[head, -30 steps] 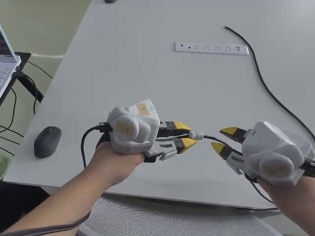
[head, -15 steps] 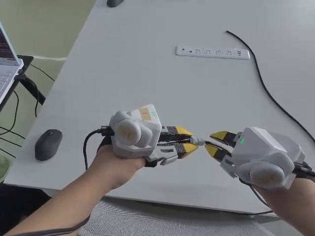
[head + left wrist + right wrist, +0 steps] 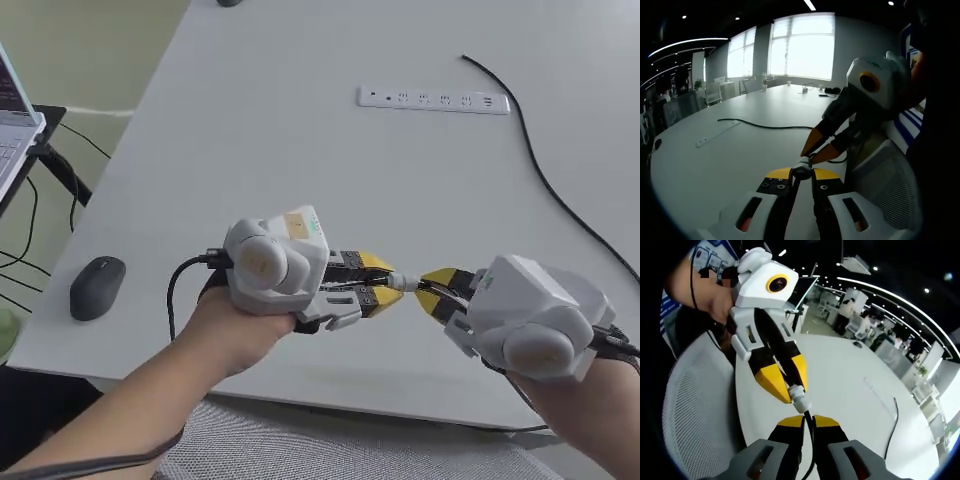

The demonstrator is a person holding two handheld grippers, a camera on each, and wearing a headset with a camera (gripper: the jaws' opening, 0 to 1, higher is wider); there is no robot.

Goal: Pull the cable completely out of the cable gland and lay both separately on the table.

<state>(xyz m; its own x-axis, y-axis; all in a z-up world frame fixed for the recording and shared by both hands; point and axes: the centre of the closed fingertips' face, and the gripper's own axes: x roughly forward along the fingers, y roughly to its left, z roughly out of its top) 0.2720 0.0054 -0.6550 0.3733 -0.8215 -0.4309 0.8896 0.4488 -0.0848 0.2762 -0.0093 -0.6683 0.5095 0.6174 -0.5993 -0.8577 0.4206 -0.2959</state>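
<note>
A small white cable gland (image 3: 402,282) (image 3: 801,167) (image 3: 799,397) is held above the table's near edge, and my left gripper (image 3: 388,282) (image 3: 801,174) is shut on it. A thin black cable (image 3: 808,416) runs out of the gland to the right. My right gripper (image 3: 432,290) (image 3: 809,422) sits right next to the gland, with its yellow jaws shut on that cable. The two grippers face each other tip to tip, almost touching. In the left gripper view the right gripper (image 3: 816,145) comes in from the right.
On the white table (image 3: 300,150), a white power strip (image 3: 433,100) lies at the far side, and a black cord (image 3: 545,180) runs down the right. A dark mouse (image 3: 97,288) sits near the left edge. A mesh chair (image 3: 300,440) is below the grippers.
My right gripper has moved left up to the gland, and its jaws have gone from open to shut on the cable. The left gripper has stayed put with the gland.
</note>
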